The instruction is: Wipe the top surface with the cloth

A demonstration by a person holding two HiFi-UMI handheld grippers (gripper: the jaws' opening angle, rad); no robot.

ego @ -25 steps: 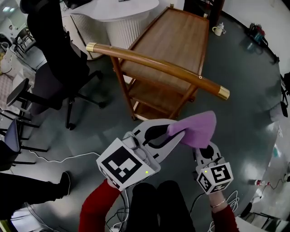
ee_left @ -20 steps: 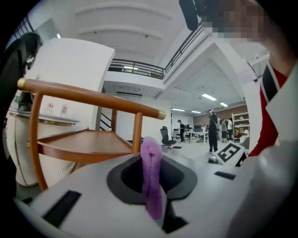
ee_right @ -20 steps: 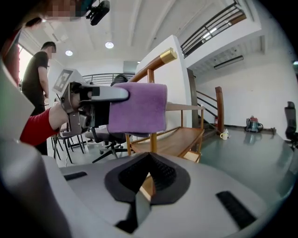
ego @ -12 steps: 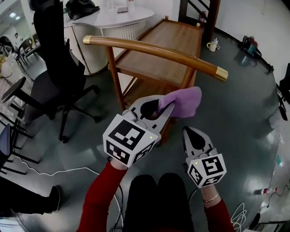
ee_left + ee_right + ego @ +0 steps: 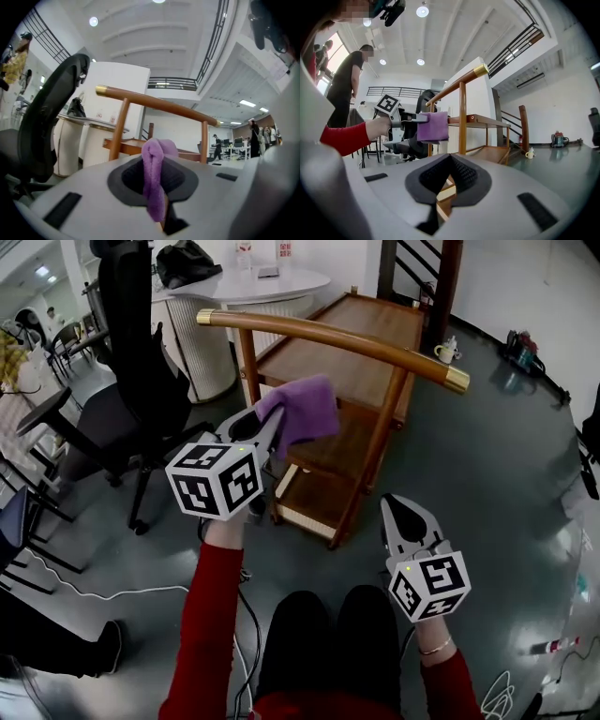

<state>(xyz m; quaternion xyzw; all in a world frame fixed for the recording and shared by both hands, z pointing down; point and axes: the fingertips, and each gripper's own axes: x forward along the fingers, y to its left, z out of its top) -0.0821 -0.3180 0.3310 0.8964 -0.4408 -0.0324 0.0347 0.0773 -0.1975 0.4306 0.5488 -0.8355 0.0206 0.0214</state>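
My left gripper [image 5: 270, 426] is shut on a purple cloth [image 5: 302, 412], held up beside the near-left post of the wooden cart. The cloth hangs just short of the cart's top surface [image 5: 361, 345], under the curved wooden handle bar [image 5: 328, 336]. In the left gripper view the cloth [image 5: 154, 180] is bunched between the jaws of the left gripper [image 5: 157, 161], with the top shelf straight ahead. My right gripper [image 5: 408, 519] is shut and empty, low and to the right of the cart. The right gripper view shows the right gripper [image 5: 449, 159], the cloth [image 5: 432, 125] and the cart's top edge [image 5: 480, 119].
A black office chair [image 5: 131, 381] stands left of the cart, a white round table [image 5: 246, 285] behind it. A mug [image 5: 448, 352] sits on the floor beyond the cart. The cart has lower shelves [image 5: 339, 454]. Cables [image 5: 84, 592] lie on the floor at left.
The left gripper has carried the cloth up and to the left, closer to the cart's top. The right gripper has come away from the cloth and stays low on the right.
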